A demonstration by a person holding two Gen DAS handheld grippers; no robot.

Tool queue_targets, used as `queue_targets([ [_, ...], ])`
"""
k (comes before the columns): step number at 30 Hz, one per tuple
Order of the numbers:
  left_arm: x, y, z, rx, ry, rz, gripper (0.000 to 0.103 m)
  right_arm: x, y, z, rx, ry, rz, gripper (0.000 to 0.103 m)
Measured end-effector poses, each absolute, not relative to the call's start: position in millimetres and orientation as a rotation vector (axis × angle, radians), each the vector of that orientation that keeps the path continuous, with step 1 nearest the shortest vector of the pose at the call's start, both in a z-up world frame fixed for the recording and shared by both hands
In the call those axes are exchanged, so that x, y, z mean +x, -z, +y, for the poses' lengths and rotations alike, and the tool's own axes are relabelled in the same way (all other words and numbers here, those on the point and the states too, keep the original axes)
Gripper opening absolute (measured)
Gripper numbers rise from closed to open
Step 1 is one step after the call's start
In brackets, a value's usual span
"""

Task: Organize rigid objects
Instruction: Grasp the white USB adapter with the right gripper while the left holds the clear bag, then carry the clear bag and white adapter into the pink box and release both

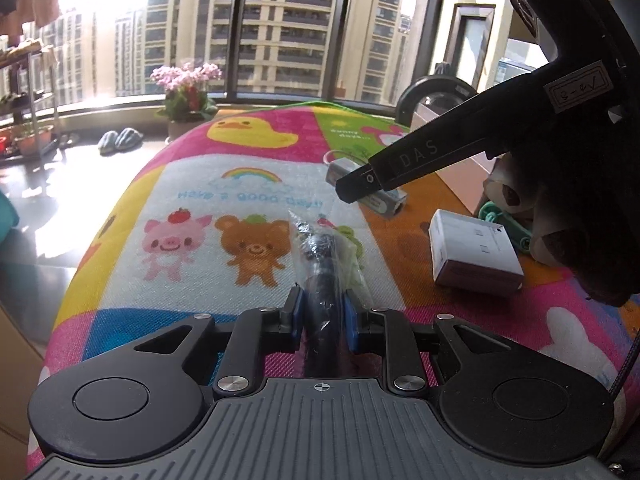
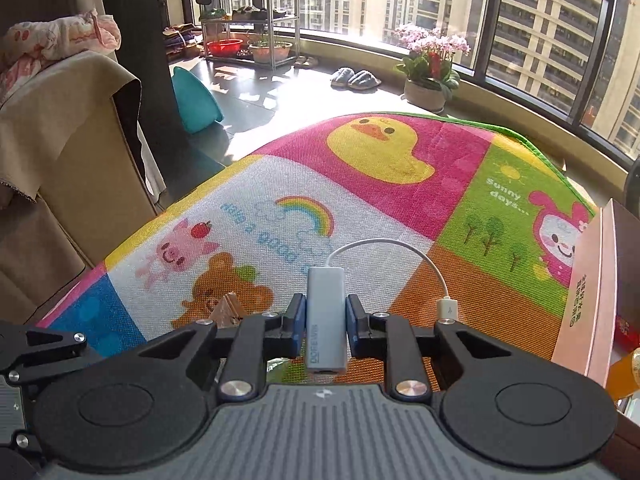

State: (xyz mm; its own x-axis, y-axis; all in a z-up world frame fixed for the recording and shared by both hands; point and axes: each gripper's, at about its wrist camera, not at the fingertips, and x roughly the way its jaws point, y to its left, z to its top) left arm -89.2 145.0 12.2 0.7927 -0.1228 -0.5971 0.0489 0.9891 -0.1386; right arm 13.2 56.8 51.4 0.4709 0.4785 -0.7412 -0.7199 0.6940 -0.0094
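My left gripper [image 1: 322, 306] is shut on a dark cylindrical object in a clear plastic bag [image 1: 320, 264], which points away over the cartoon mat [image 1: 224, 184]. My right gripper [image 2: 323, 312] is shut on a grey adapter [image 2: 326, 312] with a white cable [image 2: 400, 246] and a USB plug [image 2: 447, 309]. In the left wrist view the right gripper's black arm [image 1: 420, 160] reaches in from the right, with the grey adapter [image 1: 344, 170] at its tip. A white box [image 1: 474, 254] lies on the mat at the right.
A pink box [image 2: 592, 296] stands at the mat's right edge. Soft toys and a green item [image 1: 516, 224] lie beyond the white box. A flower pot [image 2: 426, 68], slippers [image 2: 354, 78] and a metal rack [image 2: 248, 16] stand by the window. A cardboard box [image 2: 80, 152] is at left.
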Motion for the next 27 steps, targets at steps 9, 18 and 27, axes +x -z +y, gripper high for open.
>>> queue_targets([
  [9, -94, -24, 110, -0.04, 0.18, 0.693, 0.024, -57, -126, -60, -0.234, -0.709, 0.612, 0.02],
  [18, -113, -47, 50, 0.075, 0.464, 0.673, 0.023, -109, -115, -169, -0.188, -0.427, 0.57, 0.02],
  [27, -64, -102, 18, 0.092, 0.496, 0.519, 0.023, -123, -83, -211, -0.116, -0.327, 0.571, 0.02],
])
